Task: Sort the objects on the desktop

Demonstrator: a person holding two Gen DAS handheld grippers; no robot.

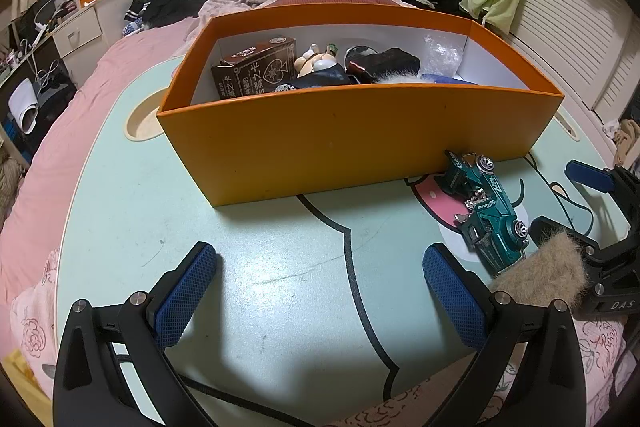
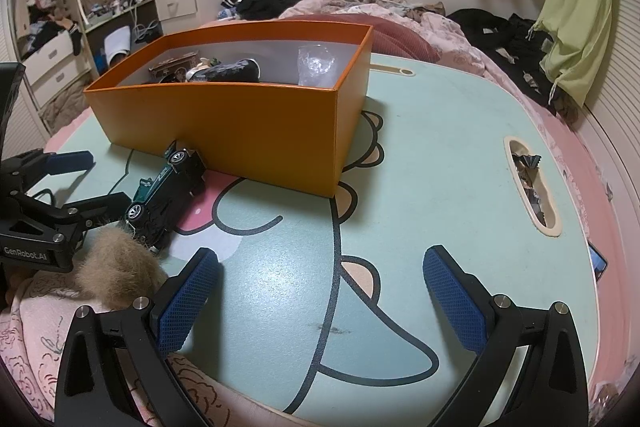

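An orange box (image 1: 340, 147) (image 2: 240, 139) stands on the mint-green cartoon table (image 1: 260, 267) (image 2: 440, 167). Inside are a brown card pack (image 1: 256, 67), a small figurine (image 1: 316, 61), dark items and crinkled clear plastic (image 2: 316, 65). A green toy car (image 1: 486, 211) (image 2: 168, 195) lies on its side against the box's front wall. A tan fur ball (image 1: 540, 275) (image 2: 116, 263) rests at the table's near edge beside the car. My left gripper (image 1: 320, 291) (image 2: 86, 183) is open over bare table. My right gripper (image 2: 320, 291) (image 1: 576, 203) is open too, with nothing between its fingers.
A round cup hole (image 1: 142, 121) sits left of the box. A long slot (image 2: 532, 187) with wrappers and a phone (image 2: 598, 263) are at the table's right side. Pink bedding, heaped clothes and drawers surround the table.
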